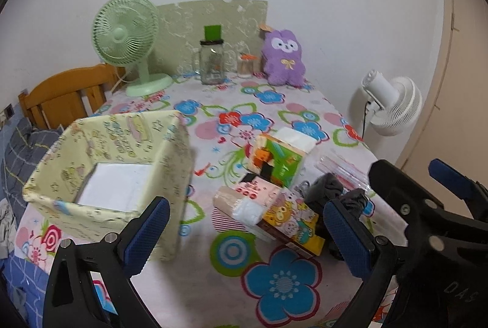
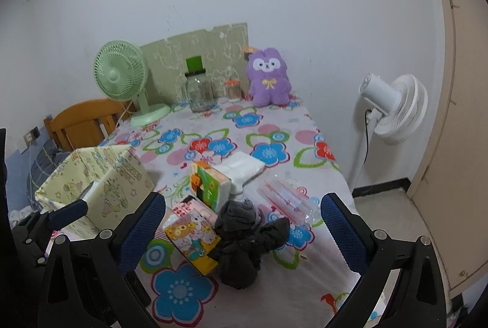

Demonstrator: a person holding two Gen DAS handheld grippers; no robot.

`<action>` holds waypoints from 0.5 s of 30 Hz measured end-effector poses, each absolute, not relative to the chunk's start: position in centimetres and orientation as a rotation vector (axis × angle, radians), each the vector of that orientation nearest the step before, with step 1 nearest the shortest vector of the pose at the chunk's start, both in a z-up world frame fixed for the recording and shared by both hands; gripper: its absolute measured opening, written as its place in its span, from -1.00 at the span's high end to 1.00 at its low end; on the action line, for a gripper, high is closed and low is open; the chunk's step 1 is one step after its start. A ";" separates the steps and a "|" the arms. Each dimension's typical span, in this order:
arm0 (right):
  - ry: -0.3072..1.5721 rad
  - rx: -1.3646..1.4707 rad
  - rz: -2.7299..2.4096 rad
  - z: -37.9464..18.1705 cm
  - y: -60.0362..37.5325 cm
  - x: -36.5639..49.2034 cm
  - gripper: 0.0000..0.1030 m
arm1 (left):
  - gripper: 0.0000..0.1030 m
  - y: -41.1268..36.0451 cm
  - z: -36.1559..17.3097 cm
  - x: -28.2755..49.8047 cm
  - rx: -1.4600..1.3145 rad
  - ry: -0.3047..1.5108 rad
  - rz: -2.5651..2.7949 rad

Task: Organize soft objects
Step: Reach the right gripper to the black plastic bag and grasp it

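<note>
both claws spread, nothing pinched: my left gripper (image 1: pixel 247 232) and right gripper (image 2: pixel 244 229) hover at the near table edge. dark grey crumpled cloth bundle (image 2: pixel 247 239) lies on the flower-print tablecloth (image 2: pixel 274 133) dead ahead of the right claw, between its fingers in view, so i judge the right arm is nearer; long axis roughly near-to-far, hard to tell. pale yellow fabric storage box (image 1: pixel 122 163) sits left, beside my left claw, one white flat item inside. count: one cloth bundle, four tissue packs i can make out (image 1: pixel 274 163), one clear plastic sleeve (image 2: pixel 283 197), one purple plush (image 2: pixel 268 78) at the far end.
</note>
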State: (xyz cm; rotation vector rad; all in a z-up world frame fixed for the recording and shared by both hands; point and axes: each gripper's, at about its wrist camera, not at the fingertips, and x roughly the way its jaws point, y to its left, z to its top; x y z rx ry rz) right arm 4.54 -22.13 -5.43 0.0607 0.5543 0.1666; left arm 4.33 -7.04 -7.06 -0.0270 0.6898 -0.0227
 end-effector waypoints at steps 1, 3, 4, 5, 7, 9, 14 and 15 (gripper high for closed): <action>0.560 0.060 0.166 -5.7 -22.2 4.8 -0.99 | -0.96 -7.3 -7.3 4.6 -0.024 0.696 -0.025; 0.572 0.059 0.161 -6.1 -22.3 5.2 -0.99 | -0.96 -7.6 -7.7 5.0 -0.019 0.706 -0.030; 0.580 0.060 0.160 -6.3 -22.4 5.3 -0.99 | -0.96 -7.8 -7.9 5.1 -0.015 0.709 -0.033; 0.588 0.060 0.158 -6.6 -22.4 5.5 -0.99 | -0.96 -8.0 -8.1 5.3 -0.009 0.713 -0.036; 0.602 0.060 0.152 -7.0 -22.6 6.0 -0.99 | -0.96 -8.4 -8.6 5.7 -0.002 0.726 -0.042; 0.619 0.061 0.149 -7.5 -22.7 6.4 -0.99 | -0.95 -8.6 -9.1 6.0 -0.001 0.738 -0.045; 0.677 0.062 0.150 -9.0 -22.6 7.5 -0.89 | -0.91 -9.2 -10.4 7.1 0.023 0.767 -0.047; 0.688 0.062 0.149 -9.2 -22.6 7.7 -0.88 | -0.90 -9.3 -10.6 7.3 0.029 0.771 -0.045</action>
